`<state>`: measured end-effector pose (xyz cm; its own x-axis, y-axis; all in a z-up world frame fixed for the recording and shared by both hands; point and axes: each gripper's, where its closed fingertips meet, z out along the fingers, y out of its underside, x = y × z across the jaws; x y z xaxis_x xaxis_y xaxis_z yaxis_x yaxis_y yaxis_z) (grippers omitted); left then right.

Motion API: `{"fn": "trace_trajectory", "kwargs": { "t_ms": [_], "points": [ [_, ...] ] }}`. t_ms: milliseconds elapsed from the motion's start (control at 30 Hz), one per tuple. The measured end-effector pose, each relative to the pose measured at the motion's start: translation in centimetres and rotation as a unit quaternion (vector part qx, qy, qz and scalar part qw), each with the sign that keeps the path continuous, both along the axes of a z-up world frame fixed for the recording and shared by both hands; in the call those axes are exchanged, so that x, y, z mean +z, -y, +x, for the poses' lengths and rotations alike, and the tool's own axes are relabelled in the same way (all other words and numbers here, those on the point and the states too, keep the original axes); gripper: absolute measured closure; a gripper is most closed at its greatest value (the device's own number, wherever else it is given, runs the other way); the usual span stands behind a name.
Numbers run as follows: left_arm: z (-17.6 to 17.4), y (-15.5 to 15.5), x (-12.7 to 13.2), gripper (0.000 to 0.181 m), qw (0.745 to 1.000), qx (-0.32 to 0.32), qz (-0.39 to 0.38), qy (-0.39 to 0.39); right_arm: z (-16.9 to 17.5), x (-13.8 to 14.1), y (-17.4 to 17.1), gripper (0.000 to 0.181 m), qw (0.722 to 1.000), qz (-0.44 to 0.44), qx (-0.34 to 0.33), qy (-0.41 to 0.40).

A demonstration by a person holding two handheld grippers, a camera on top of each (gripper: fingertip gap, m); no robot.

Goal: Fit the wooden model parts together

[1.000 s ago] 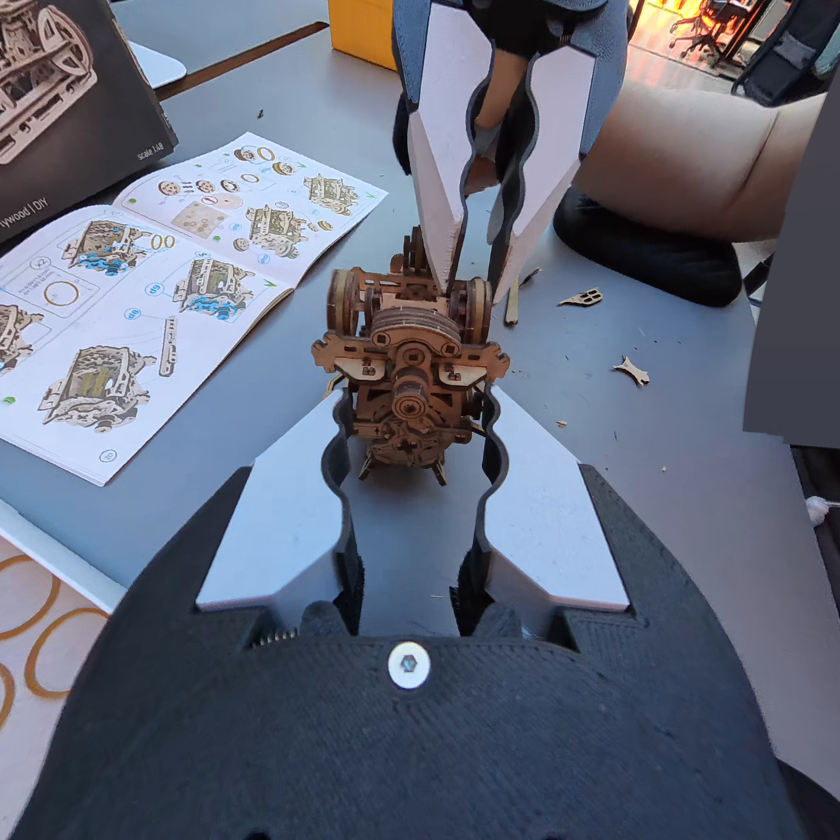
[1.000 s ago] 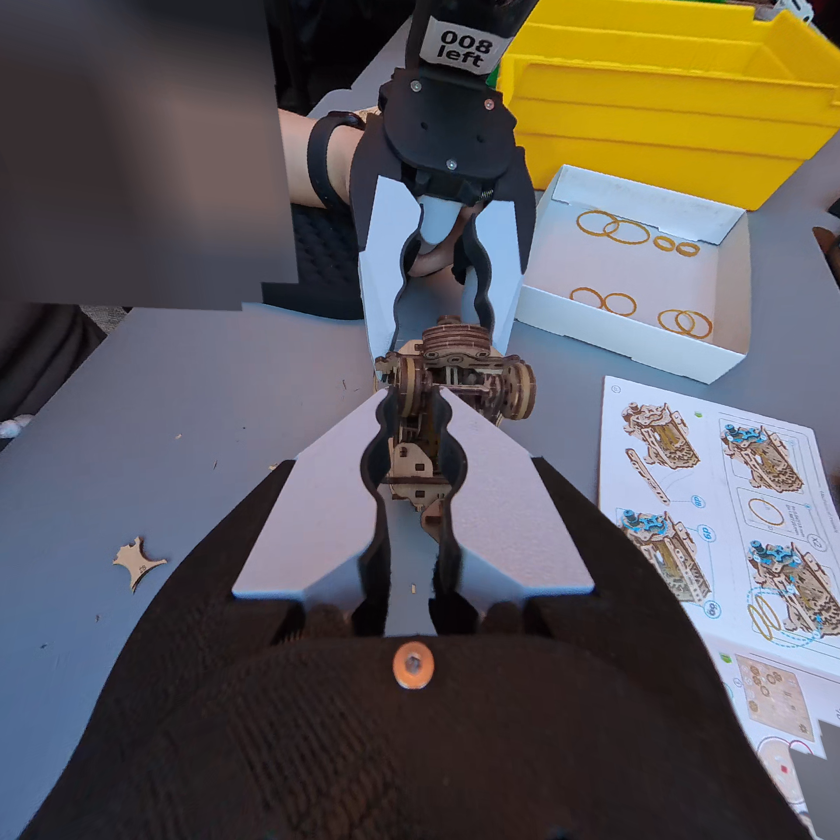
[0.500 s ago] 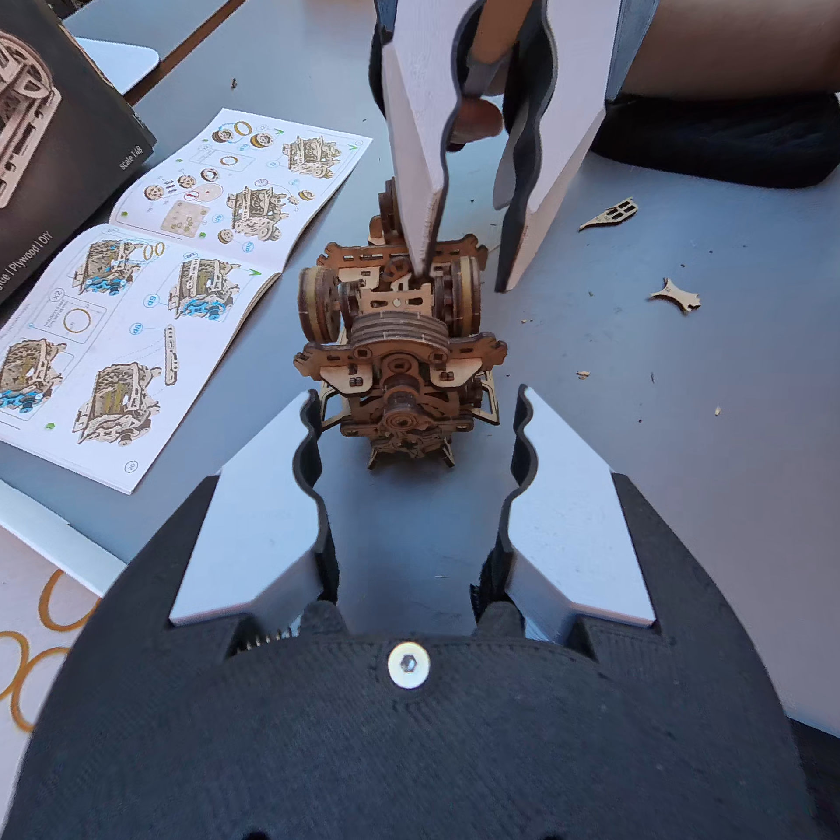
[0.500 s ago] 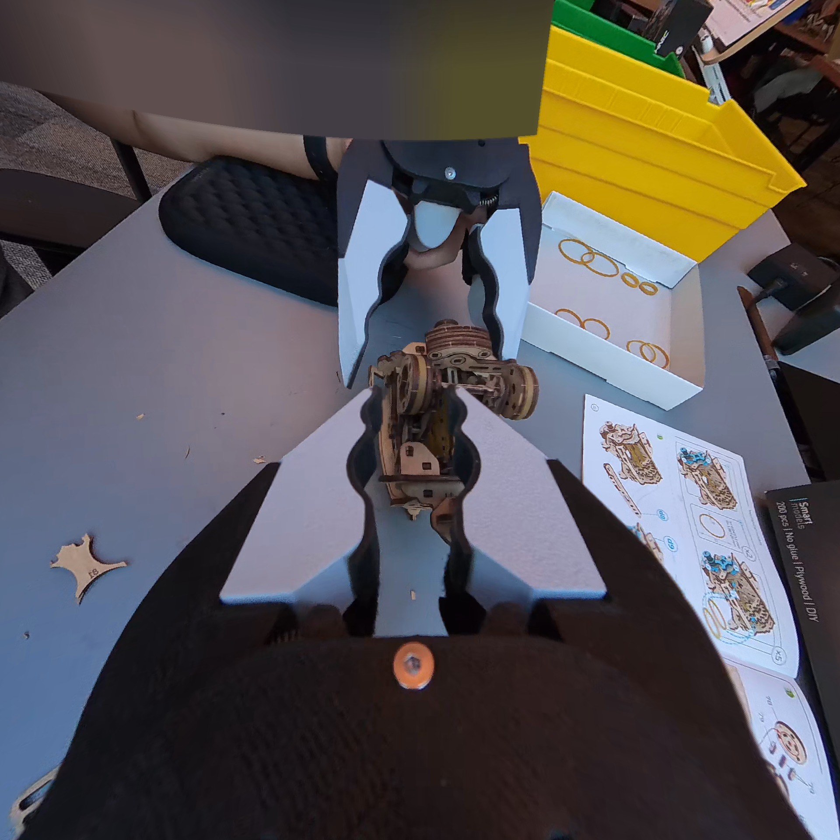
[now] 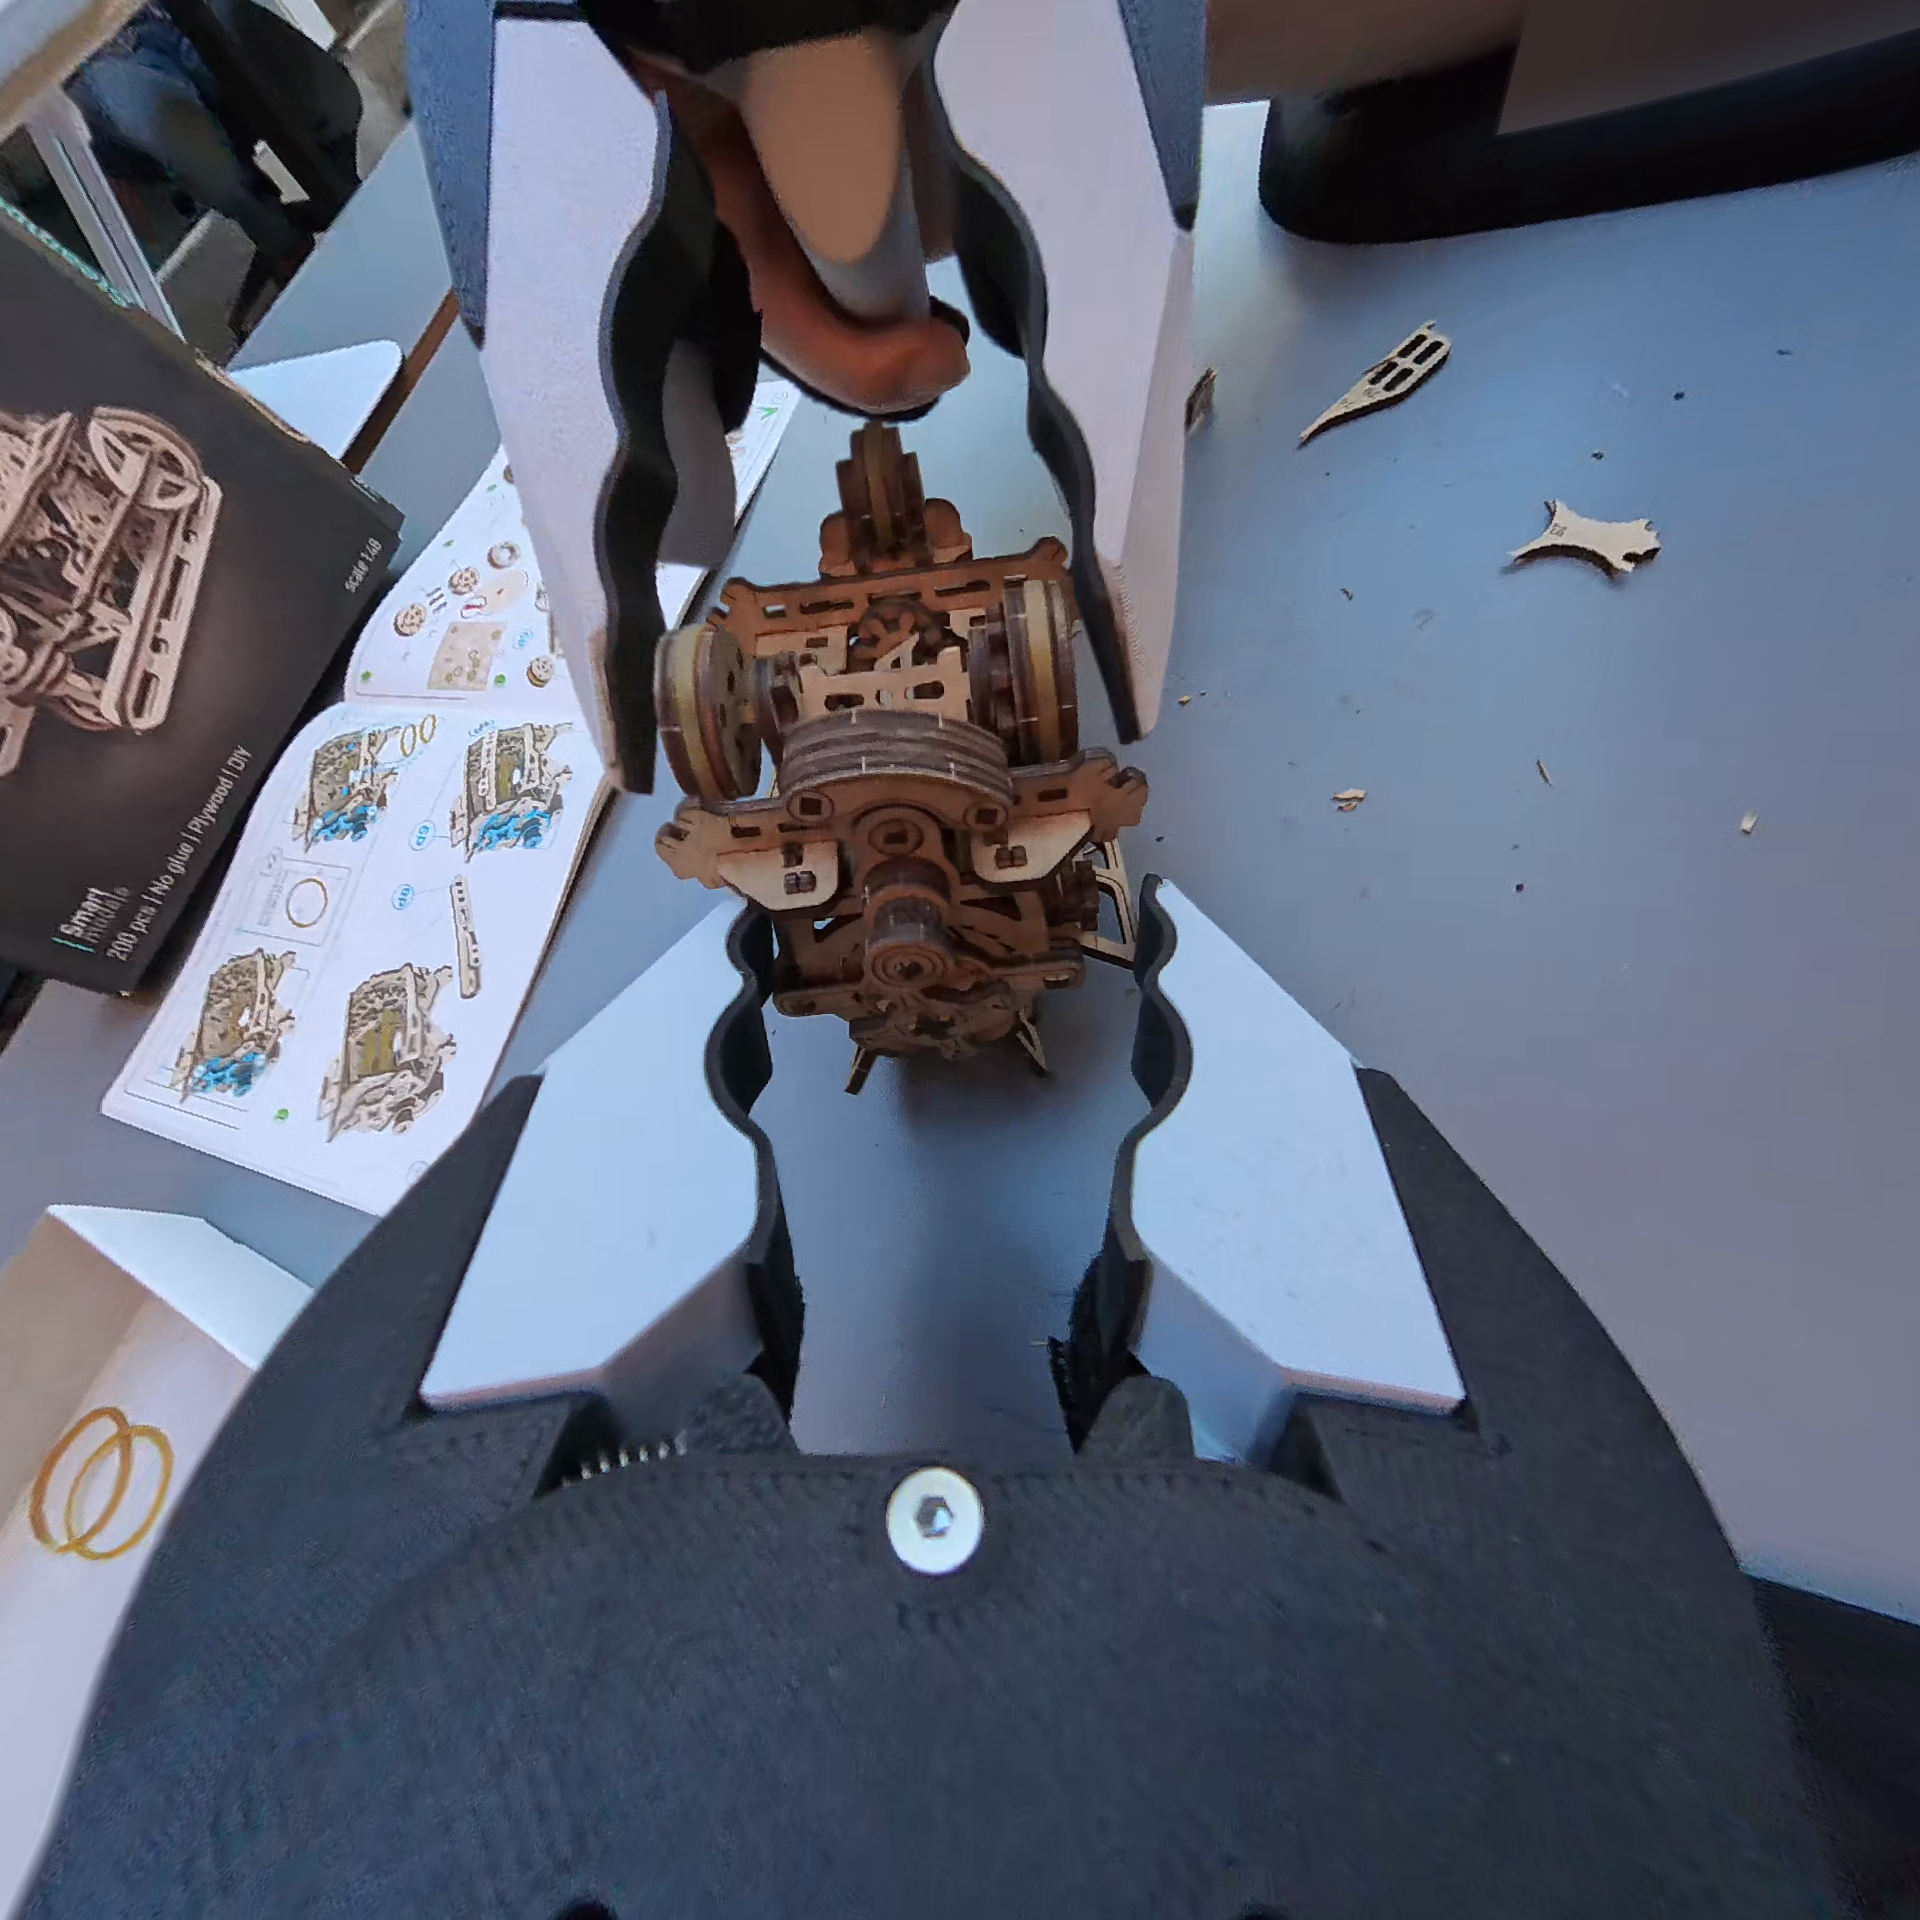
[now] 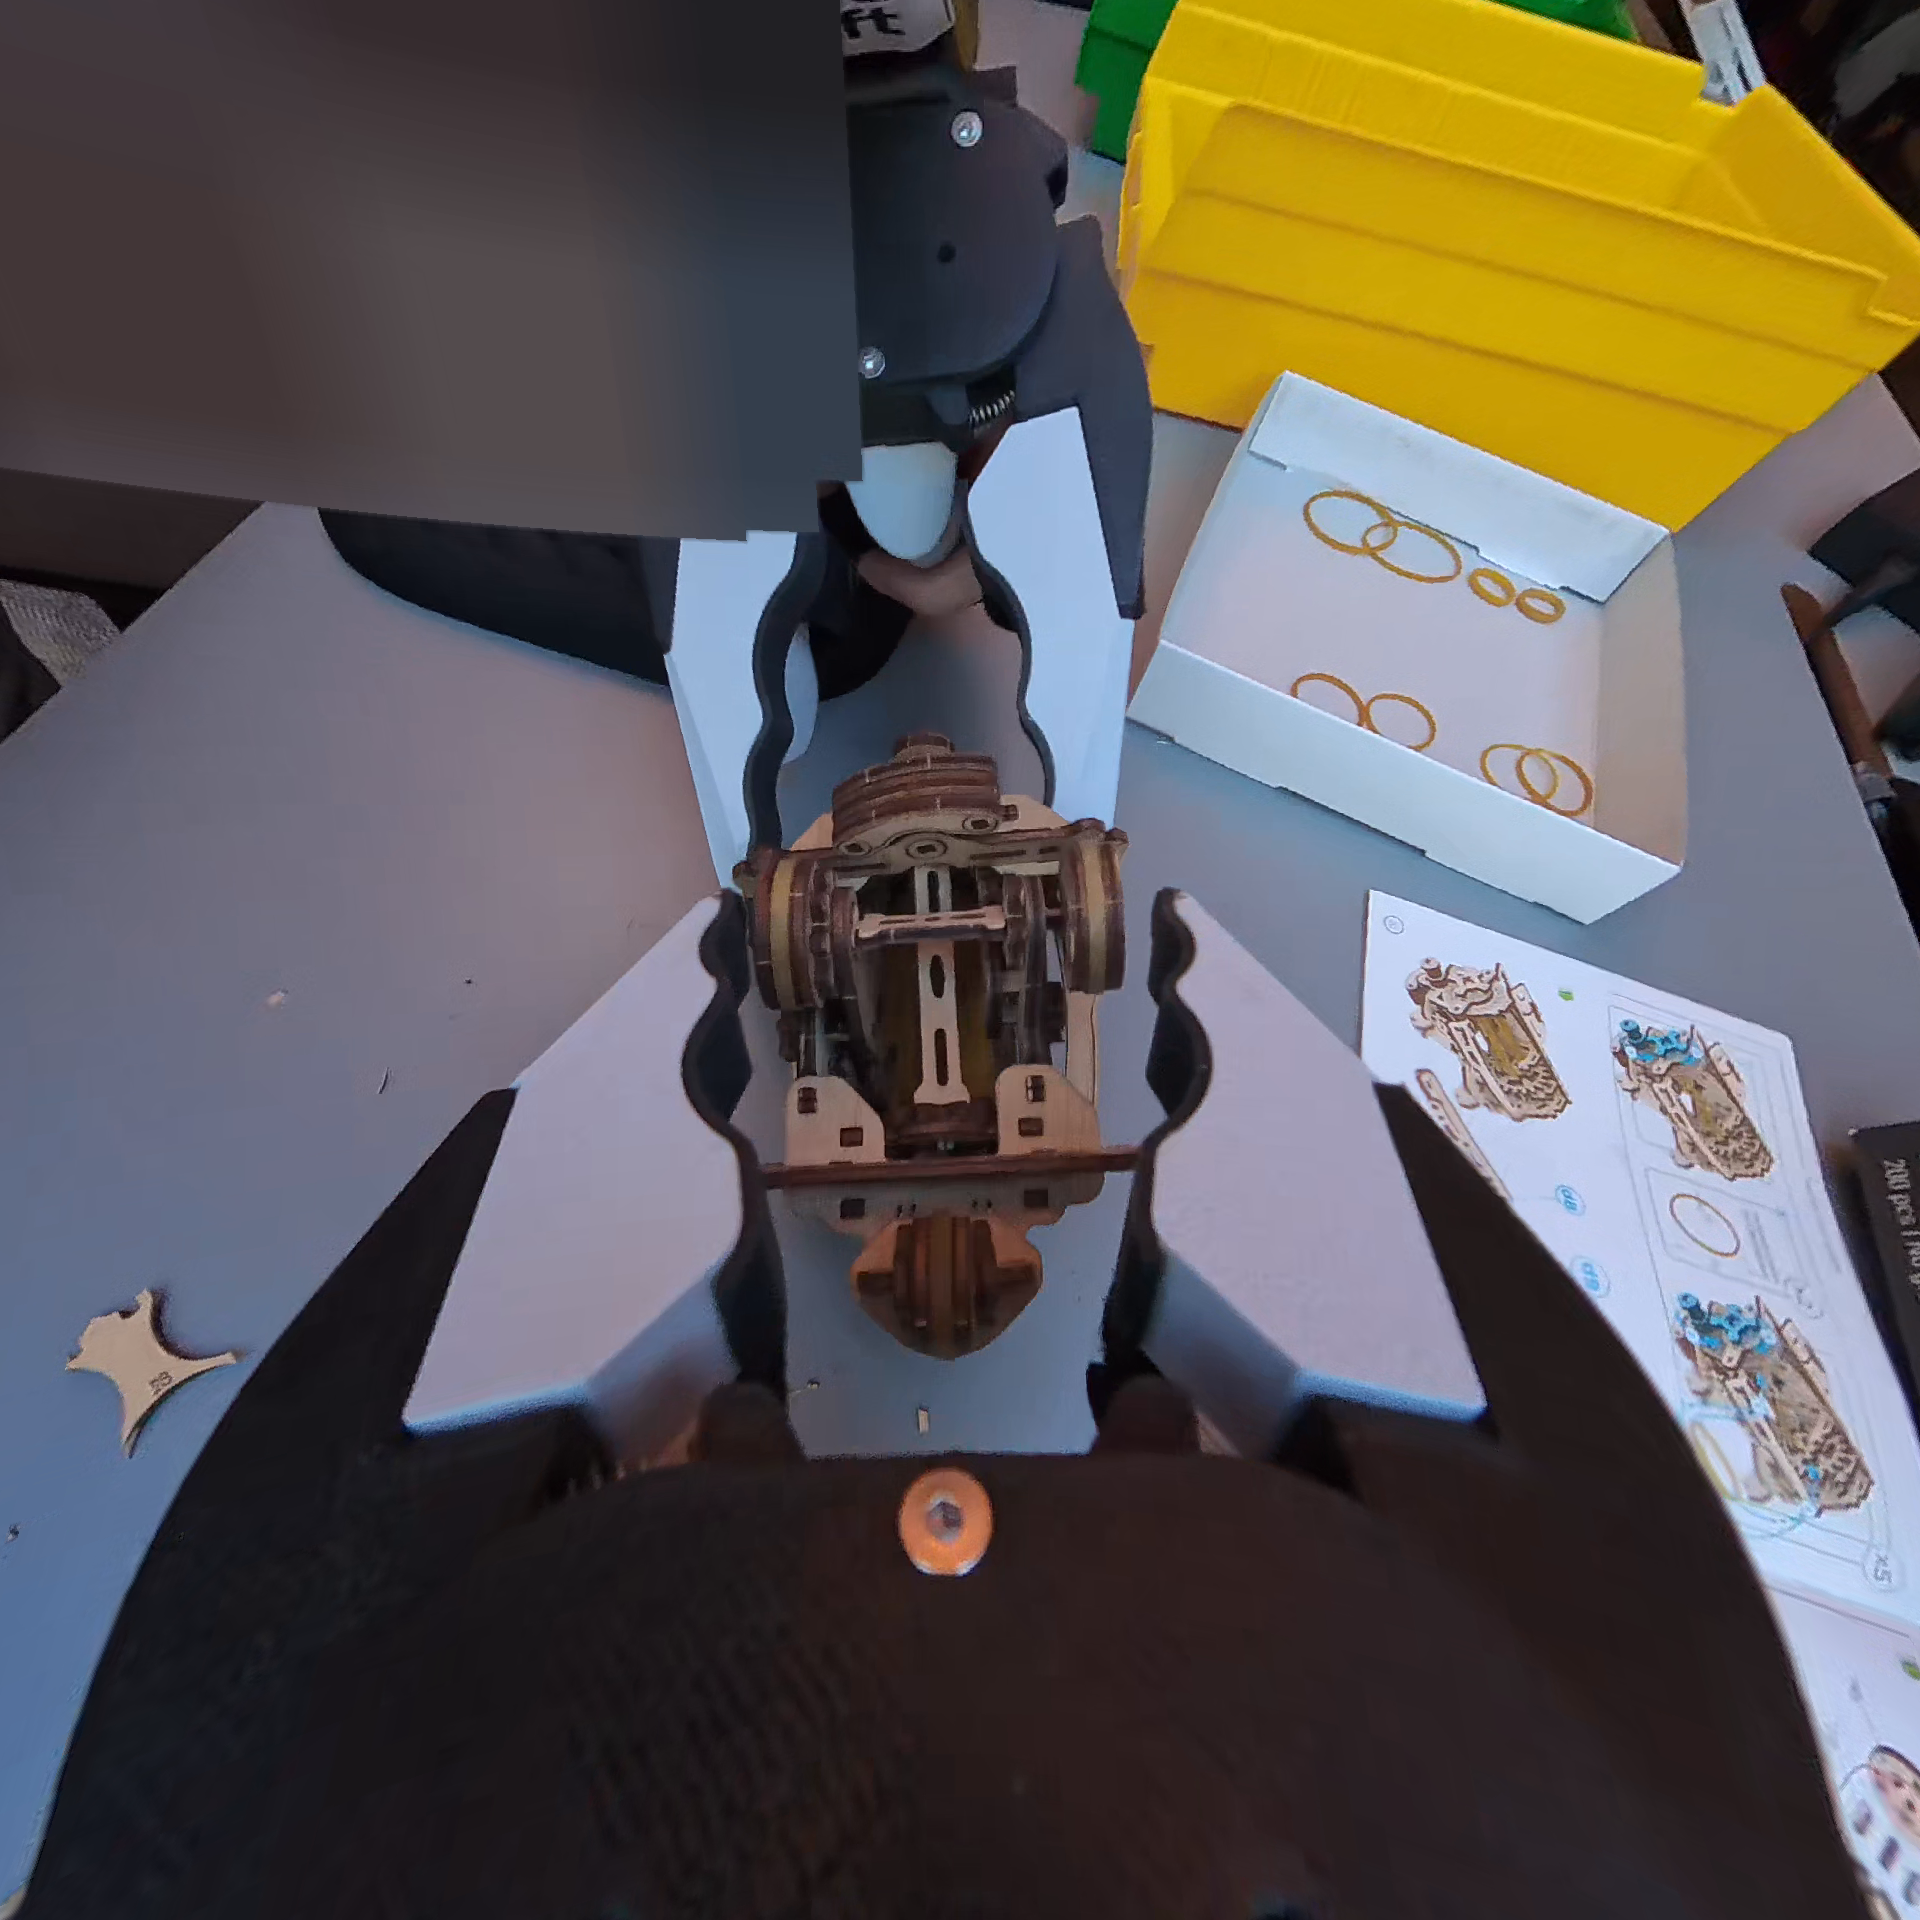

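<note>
Both tools, left tool and right tool, straddle the wooden model on the table, fingers spread, gripping nothing; next likely closing to steady it for fitting

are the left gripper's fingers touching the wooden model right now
Apart. In the left wrist view, grey table shows between each pad of the open left gripper and the wooden model.

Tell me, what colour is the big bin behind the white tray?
Bright yellow bin, clearest in the right wrist view.
</note>
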<state>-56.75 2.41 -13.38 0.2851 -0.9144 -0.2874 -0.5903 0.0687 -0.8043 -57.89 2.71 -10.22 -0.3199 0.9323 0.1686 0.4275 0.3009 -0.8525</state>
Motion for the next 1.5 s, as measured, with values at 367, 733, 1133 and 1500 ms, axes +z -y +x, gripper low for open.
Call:
{"fn": "trace_trajectory", "kwargs": {
  "t_ms": [367, 733, 1133, 1500],
  "points": [
    [0.4, 0.3, 0.0, 0.112, 0.997, -0.016, 0.070, -0.033, 0.4, -1.6, 0.8, 0.107, 0.993, 0.101, 0.019, 0.060],
    [0.7, 0.4, -0.1, 0.112, 0.993, -0.016, 0.105, -0.057, 0.5, -1.9, 1.1, 0.109, 0.984, 0.150, 0.014, 0.093],
    [0.8, 0.4, -0.1, 0.112, 0.991, -0.017, 0.119, -0.064, 1.5, -0.7, 1.5, 0.112, 0.984, 0.154, 0.011, 0.092],
    [1.0, 0.5, -0.1, 0.113, 0.988, -0.017, 0.132, -0.072, 1.2, -1.6, 1.5, 0.109, 0.979, 0.159, 0.009, 0.128]
  ]
}}
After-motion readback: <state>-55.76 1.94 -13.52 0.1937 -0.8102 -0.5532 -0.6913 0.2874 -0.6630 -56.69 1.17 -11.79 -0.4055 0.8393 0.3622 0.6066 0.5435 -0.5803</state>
